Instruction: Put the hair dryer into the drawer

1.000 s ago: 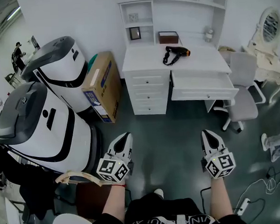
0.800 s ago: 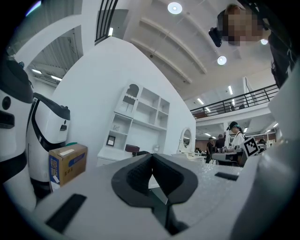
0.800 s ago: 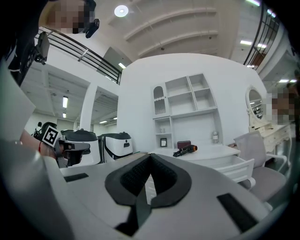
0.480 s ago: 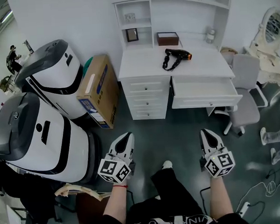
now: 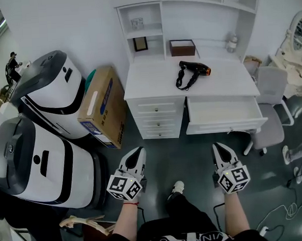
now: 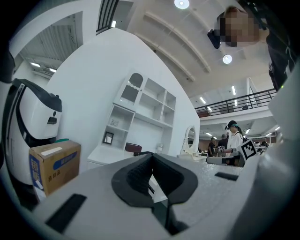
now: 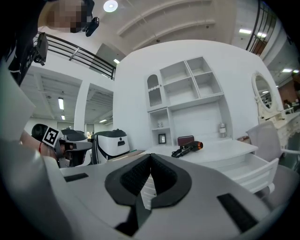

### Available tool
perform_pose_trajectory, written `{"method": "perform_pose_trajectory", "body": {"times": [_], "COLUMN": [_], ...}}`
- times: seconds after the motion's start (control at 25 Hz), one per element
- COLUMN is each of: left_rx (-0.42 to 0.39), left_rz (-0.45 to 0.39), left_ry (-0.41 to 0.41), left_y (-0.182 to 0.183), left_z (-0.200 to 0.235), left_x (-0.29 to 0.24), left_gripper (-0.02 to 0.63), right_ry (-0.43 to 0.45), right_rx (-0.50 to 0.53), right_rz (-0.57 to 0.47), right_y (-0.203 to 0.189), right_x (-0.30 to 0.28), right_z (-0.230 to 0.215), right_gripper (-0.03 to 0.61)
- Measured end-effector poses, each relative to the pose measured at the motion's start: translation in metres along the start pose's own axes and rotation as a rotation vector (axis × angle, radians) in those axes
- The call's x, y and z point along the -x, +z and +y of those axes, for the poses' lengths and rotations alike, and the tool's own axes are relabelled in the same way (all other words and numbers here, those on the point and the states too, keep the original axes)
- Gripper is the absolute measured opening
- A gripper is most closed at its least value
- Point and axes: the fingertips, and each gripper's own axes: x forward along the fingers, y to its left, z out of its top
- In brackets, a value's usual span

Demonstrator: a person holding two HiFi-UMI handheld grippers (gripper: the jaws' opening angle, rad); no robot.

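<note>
Between the pads of each tool we find nothing. The left gripper (image 5: 137, 151) and the right gripper (image 5: 217, 147) both have their jaws pressed fully together and empty, as they were a second ago. We hold them level and side by side above the dark floor (image 5: 179, 152), well apart from each other and pointing toward the white desk (image 5: 149, 84).

Since the earlier frame we have walked forward. The desk now sits lower and larger in the head view, and one shoe (image 5: 177, 187) shows between our arms. The grippers keep their places at the bottom of that view.

The hair dryer (image 5: 193, 68) has not moved. It lies on the desk top toward the right, black with an orange nozzle end, its cord looped beside it. Directly below it the drawer (image 5: 227, 125) stands pulled out and open.

A brown box (image 5: 182, 47) rests at the back of the desk. A cardboard box (image 5: 96, 108) leans by the desk's left side, two white machines (image 5: 47, 93) stand further left, and a chair (image 5: 271, 102) is on the right.
</note>
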Motion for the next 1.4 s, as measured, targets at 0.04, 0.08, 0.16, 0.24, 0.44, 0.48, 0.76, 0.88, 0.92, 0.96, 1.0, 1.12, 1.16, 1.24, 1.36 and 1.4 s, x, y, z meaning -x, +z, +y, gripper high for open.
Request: {"method": "perform_pose_trajectory", "body": {"times": [0.04,0.08,0.16,0.24,0.44,0.48,0.76,0.88,0.92,0.96,1.0,1.12,1.16,1.24,1.36,1.4], "left_rx": [0.002,0.004,0.009,0.010,0.015,0.015,0.007,0.007,0.008,0.008,0.008,0.010,0.009,0.005,-0.003,-0.004], "left_rz": [0.003,0.006,0.011,0.015,0.034,0.040,0.073,0.076,0.074,0.073,0.073,0.084,0.090,0.103,0.118,0.122], "left_ry": [-0.001,-0.001,-0.004,-0.010,-0.017,-0.020,-0.056,-0.080,-0.090,-0.101,-0.112,-0.149,-0.161,-0.179,-0.208,-0.221], "left_y": [0.000,-0.001,-0.001,0.000,0.001,0.000,-0.007,-0.008,-0.008,-0.009,-0.009,-0.008,-0.008,-0.008,-0.008,-0.009], "left_z": [0.003,0.006,0.011,0.017,0.032,0.035,0.048,0.049,0.049,0.048,0.048,0.047,0.047,0.050,0.060,0.063], "left_x": [-0.012,-0.023,-0.045,-0.066,-0.116,-0.126,-0.197,-0.227,-0.238,-0.248,-0.257,-0.283,-0.291,-0.309,-0.337,-0.347], "left_gripper": [0.005,0.003,0.003,0.003,0.005,0.003,0.003,0.003,0.003,0.003,0.003,0.003,0.004,0.003,0.004,0.004], "right_ry": [0.002,0.004,0.008,0.002,-0.017,-0.019,-0.050,-0.059,-0.062,-0.065,-0.067,-0.069,-0.067,-0.065,-0.069,-0.074], "right_rx": [-0.001,0.000,0.005,0.003,-0.021,-0.024,-0.042,-0.040,-0.038,-0.037,-0.036,-0.045,-0.049,-0.053,-0.058,-0.060], "right_rz": [0.004,0.008,0.015,0.023,0.037,0.040,0.047,0.052,0.052,0.052,0.053,0.063,0.069,0.080,0.087,0.088], "right_y": [0.001,0.002,0.005,0.006,0.007,0.007,0.007,0.009,0.010,0.011,0.012,0.013,0.013,0.014,0.013,0.013], "right_x": [-0.009,-0.017,-0.034,-0.050,-0.085,-0.091,-0.131,-0.144,-0.148,-0.152,-0.157,-0.169,-0.174,-0.186,-0.209,-0.217], "right_z": [-0.006,-0.013,-0.026,-0.040,-0.074,-0.080,-0.125,-0.142,-0.148,-0.152,-0.156,-0.162,-0.163,-0.165,-0.171,-0.173], "right_gripper": [0.005,0.005,0.005,0.005,0.005,0.005,0.005,0.005,0.005,0.005,0.005,0.005,0.005,0.005,0.005,0.005]}}
